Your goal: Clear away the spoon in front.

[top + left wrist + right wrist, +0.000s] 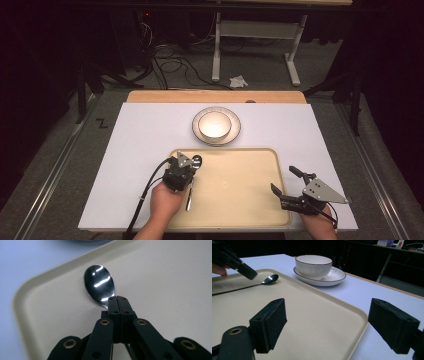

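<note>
spoon (99, 285): polished metal, lying on the cream tray (162, 277) near its upper-left corner in the left gripper view, bowl end toward the rim. in the high view the handle runs down the frame under the left gripper (182, 167).
left gripper: fingers (113, 305) pressed together, tips at the spoon's neck; whether the neck is pinched between them cannot be told.
right gripper (284, 182): lower right of the high view, over the tray's right edge; fingers (270, 321) spread wide, nothing between them.
tray: rectangular, rounded corners, on the white worktop (140, 135).
bowl (215, 124): white, ribbed, dark rim, seated on a white plate (236, 131), just above the tray in the high view, apart from it.
</note>
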A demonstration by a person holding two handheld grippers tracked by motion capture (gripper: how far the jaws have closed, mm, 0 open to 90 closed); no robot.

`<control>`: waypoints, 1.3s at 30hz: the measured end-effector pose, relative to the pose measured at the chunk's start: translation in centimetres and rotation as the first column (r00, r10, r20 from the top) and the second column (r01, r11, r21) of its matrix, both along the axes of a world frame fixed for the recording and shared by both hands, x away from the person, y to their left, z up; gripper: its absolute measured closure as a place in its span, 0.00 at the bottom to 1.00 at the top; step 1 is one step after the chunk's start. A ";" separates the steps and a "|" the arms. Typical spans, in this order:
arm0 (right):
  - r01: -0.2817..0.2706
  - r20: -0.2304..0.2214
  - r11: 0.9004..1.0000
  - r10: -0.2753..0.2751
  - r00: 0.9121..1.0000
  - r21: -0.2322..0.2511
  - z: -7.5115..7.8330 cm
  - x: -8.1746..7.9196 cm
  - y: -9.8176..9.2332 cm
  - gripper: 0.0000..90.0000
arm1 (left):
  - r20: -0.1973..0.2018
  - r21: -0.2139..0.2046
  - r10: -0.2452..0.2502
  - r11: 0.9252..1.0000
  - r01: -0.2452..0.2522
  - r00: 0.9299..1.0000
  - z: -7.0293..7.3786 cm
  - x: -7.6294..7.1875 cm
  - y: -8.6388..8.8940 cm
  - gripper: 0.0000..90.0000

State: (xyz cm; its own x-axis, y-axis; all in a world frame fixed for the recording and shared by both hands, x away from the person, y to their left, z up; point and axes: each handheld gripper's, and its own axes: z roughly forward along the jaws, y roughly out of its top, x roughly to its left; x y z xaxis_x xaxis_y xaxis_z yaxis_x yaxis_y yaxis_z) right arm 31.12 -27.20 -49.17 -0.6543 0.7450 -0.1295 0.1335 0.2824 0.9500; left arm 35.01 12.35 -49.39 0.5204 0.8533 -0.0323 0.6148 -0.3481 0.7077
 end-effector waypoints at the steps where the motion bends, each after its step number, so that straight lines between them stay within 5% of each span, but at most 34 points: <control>1: 0.001 0.002 1.000 -0.001 1.000 0.003 0.0 0.0 0.0 0.18 | -0.001 0.008 -0.008 1.000 0.008 1.000 0.1 -0.6 0.5 1.00; 3: 0.003 0.000 1.000 -0.003 1.000 -0.002 0.0 0.1 0.0 0.18 | -0.004 0.034 -0.028 0.999 0.028 1.000 -0.2 -2.5 1.5 1.00; 7: -0.003 0.004 1.000 0.003 1.000 -0.015 0.0 0.1 0.2 0.18 | -0.025 0.016 -0.042 0.999 0.042 0.999 -1.2 -4.9 2.6 1.00; 10: -0.002 0.002 1.000 0.002 1.000 -0.011 0.0 0.1 0.3 0.18 | -0.056 -0.007 -0.068 0.998 0.067 0.996 -1.6 -5.8 2.5 1.00; 12: 0.003 -0.001 1.000 -0.003 1.000 -0.011 0.0 0.1 0.3 0.18 | -0.053 0.021 -0.088 0.996 0.089 0.995 -1.7 -6.2 2.1 1.00; 16: 0.010 0.002 1.000 -0.010 1.000 -0.011 0.0 0.1 0.1 0.18 | -0.075 -0.027 -0.097 0.995 0.095 0.992 -1.8 -6.4 2.0 1.00; 28: 0.001 -0.007 1.000 -0.001 1.000 -0.015 -0.2 0.1 0.4 0.18 | -0.064 -0.016 -0.160 0.987 0.160 0.985 -1.7 -7.0 0.1 1.00; 39: 0.003 -0.009 1.000 -0.003 1.000 -0.013 -0.2 0.1 0.3 0.18 | -0.053 -0.035 -0.142 0.990 0.140 0.988 -1.6 -6.4 0.8 0.97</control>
